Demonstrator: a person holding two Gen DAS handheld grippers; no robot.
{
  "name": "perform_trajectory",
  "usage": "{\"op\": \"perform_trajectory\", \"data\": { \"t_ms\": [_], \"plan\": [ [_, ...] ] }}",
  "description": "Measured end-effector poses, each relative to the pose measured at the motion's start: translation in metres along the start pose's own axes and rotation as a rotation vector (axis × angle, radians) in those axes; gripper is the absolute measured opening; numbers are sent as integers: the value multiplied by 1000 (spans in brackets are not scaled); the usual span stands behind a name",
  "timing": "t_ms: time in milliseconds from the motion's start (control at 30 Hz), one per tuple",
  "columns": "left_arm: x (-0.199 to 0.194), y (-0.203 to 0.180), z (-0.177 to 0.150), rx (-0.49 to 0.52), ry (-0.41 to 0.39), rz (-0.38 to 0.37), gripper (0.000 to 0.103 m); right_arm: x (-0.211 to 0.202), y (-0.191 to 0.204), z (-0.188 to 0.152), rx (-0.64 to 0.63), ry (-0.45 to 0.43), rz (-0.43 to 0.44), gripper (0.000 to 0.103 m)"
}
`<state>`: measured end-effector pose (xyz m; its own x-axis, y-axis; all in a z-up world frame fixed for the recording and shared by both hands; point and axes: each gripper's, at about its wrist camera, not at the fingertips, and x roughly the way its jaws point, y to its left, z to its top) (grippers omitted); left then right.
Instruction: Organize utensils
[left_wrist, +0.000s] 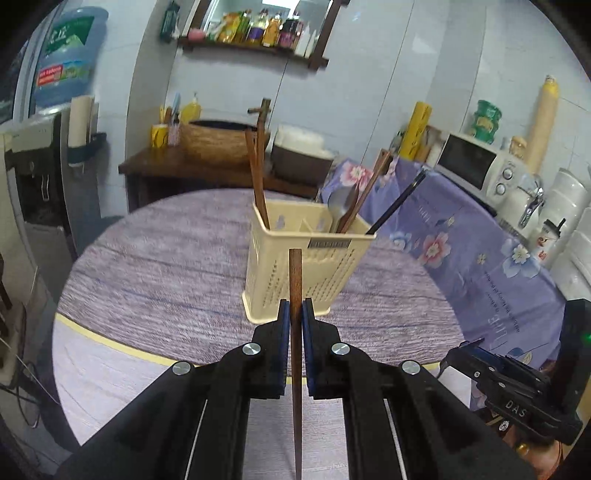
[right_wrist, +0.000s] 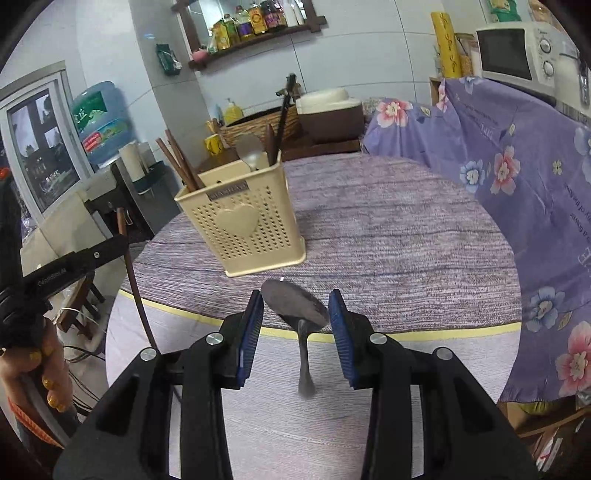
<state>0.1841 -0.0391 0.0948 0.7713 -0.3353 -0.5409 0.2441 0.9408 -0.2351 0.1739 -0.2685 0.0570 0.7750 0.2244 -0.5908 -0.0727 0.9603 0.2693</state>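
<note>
A cream perforated utensil holder (left_wrist: 306, 266) stands on the round table, also in the right wrist view (right_wrist: 243, 225). It holds brown chopsticks (left_wrist: 256, 173), a metal spoon (left_wrist: 341, 206) and a black chopstick (left_wrist: 399, 199). My left gripper (left_wrist: 295, 314) is shut on a brown chopstick (left_wrist: 295, 280), held upright in front of the holder. My right gripper (right_wrist: 295, 314) is open, its fingers either side of a metal spoon (right_wrist: 295, 302) that lies on the table. The left gripper (right_wrist: 74, 266) and its chopstick (right_wrist: 136, 280) show at the left of the right wrist view.
The round table (left_wrist: 166, 258) has a purple wood-grain cloth with a yellow stripe (right_wrist: 406, 334). A flowered purple cloth (right_wrist: 517, 166) covers furniture at the right, under a microwave (right_wrist: 517, 55). A dark side table (left_wrist: 207, 166) with a basket stands behind. A water dispenser (left_wrist: 62, 110) stands left.
</note>
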Motion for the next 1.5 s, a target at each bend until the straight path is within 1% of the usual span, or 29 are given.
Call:
{"op": "perform_trajectory", "data": {
  "t_ms": [133,167,200,400,533,600,633,667,700,733,800,1000,1100,1133,1167,1300,1333,1400,1467,1500],
  "plan": [
    [-8,5,5,4,-21,-14,8,-8,9,4,-21,-19,-7,34],
    [-8,5,6,7,-23,-15,8,-8,10,3,-24,-18,-9,16],
    [-8,5,6,9,-25,-12,8,-6,11,4,-29,-11,-11,13],
    [-5,6,5,11,-25,-15,8,8,8,0,-28,13,-17,4],
    [-7,6,6,16,-33,-17,8,12,2,-1,-19,20,-5,4],
    [-8,7,6,16,-35,-20,8,16,-3,-3,2,26,-2,5],
    [-8,6,6,18,-36,-20,8,17,-5,-5,14,30,-6,11],
    [-8,6,6,21,-37,-21,8,20,-10,-8,35,37,-7,24],
    [-9,5,6,23,-39,-20,8,24,-13,-10,48,42,-10,33],
    [-9,5,6,24,-41,-19,8,28,-17,-13,63,45,-20,46],
    [-9,5,5,23,-40,-20,8,38,-25,-20,85,63,-37,46],
    [-9,4,5,21,-38,-19,8,78,-41,-30,151,134,-17,45],
    [-10,4,5,24,-38,-20,8,101,-53,-33,201,163,-8,41],
    [-10,5,5,24,-38,-21,8,109,-58,-34,225,174,-7,35],
    [-10,5,5,26,-38,-21,8,116,-63,-35,248,184,0,31],
    [-9,3,5,31,-39,-21,8,133,-69,-36,290,198,59,29],
    [-9,4,5,29,-39,-21,8,136,-68,-36,295,196,69,28],
    [-8,4,6,27,-38,-22,8,140,-66,-34,295,196,82,22],
    [-8,3,5,28,-38,-22,8,142,-65,-33,297,197,87,9],
    [-8,3,5,28,-38,-21,8,142,-64,-33,298,196,93,7]
  ]
}}
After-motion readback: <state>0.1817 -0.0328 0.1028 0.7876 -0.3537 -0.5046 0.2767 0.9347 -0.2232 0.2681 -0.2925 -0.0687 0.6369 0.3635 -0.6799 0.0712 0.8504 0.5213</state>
